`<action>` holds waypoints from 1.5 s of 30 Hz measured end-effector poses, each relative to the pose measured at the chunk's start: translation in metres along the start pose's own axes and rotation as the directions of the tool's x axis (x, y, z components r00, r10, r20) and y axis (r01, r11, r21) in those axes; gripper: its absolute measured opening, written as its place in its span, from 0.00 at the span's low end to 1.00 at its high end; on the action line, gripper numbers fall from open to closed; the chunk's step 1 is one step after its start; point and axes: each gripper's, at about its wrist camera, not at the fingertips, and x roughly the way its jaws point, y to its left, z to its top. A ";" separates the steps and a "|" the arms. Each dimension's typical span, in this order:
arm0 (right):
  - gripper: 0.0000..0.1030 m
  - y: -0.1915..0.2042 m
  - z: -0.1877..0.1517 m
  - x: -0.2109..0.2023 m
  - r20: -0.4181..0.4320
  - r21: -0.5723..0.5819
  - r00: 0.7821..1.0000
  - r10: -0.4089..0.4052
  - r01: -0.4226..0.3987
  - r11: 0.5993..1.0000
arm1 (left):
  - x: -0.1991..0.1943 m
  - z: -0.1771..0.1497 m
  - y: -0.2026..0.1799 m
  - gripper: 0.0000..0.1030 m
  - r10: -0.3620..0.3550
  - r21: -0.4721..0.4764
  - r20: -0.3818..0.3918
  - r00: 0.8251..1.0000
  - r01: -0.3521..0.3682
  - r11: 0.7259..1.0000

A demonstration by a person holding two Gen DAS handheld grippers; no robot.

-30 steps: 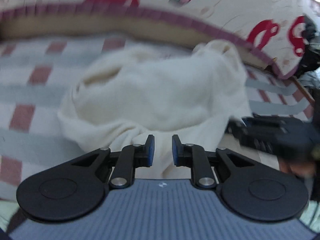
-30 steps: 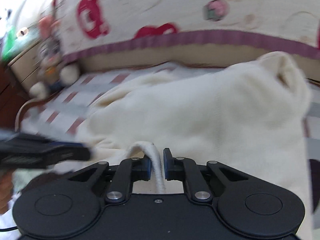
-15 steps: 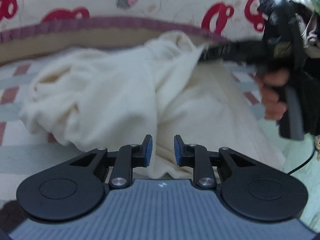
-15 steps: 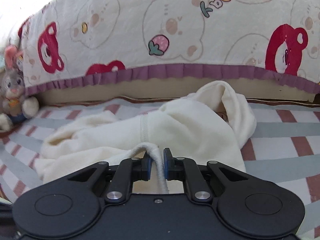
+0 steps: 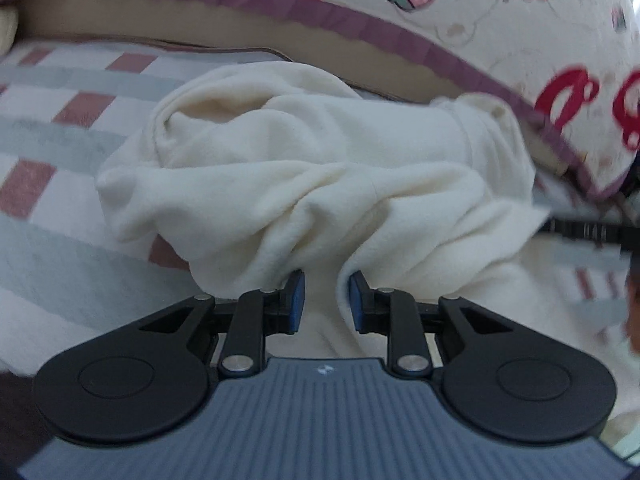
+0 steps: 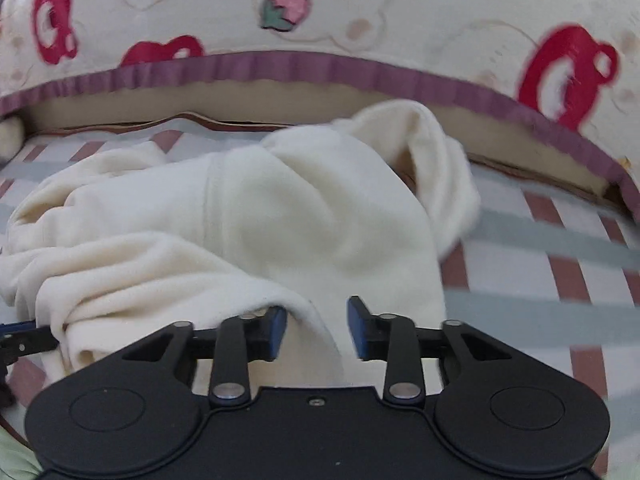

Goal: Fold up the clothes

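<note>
One cream garment [image 5: 320, 184] mid-frame; left claw [image 5: 326, 300] open over cloth, right claw [image 6: 316, 330] just opening, a fold loose between its jaws; only the left view shows a hand [image 5: 633, 320].

Cream garment [image 5: 320, 168]; checked sheet [image 5: 60, 140]

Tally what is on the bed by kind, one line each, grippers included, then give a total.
Cream garment, crumpled: 1
Bear-print quilt with purple frill: 1
Checked sheet: 1
Grippers: 2, left gripper and right gripper, both open over the garment
Total: 5
</note>
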 end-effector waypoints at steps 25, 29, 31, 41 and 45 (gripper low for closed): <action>0.02 0.068 -0.056 -0.015 0.197 0.142 0.730 0.655 -0.682 0.718 | -0.022 -0.038 0.015 0.14 0.134 -0.275 0.070 0.989 -0.110 0.955; 0.02 0.067 -0.043 -0.032 0.206 0.086 0.740 0.640 -0.665 0.742 | -0.030 -0.049 0.004 0.13 0.159 -0.238 0.115 0.981 -0.128 0.963; 0.03 0.062 -0.044 -0.027 0.170 0.118 0.770 0.615 -0.635 0.763 | -0.032 -0.051 0.005 0.13 0.153 -0.252 0.117 0.981 -0.119 0.960; 0.13 0.114 -0.072 -0.027 0.029 -0.207 0.847 0.530 -0.514 0.832 | -0.052 -0.055 0.024 0.13 0.170 -0.289 0.160 0.972 -0.119 0.950; 0.27 0.120 -0.076 -0.031 0.058 -0.243 0.901 0.430 -0.405 0.882 | -0.058 -0.056 0.029 0.13 0.170 -0.286 0.160 0.972 -0.120 0.951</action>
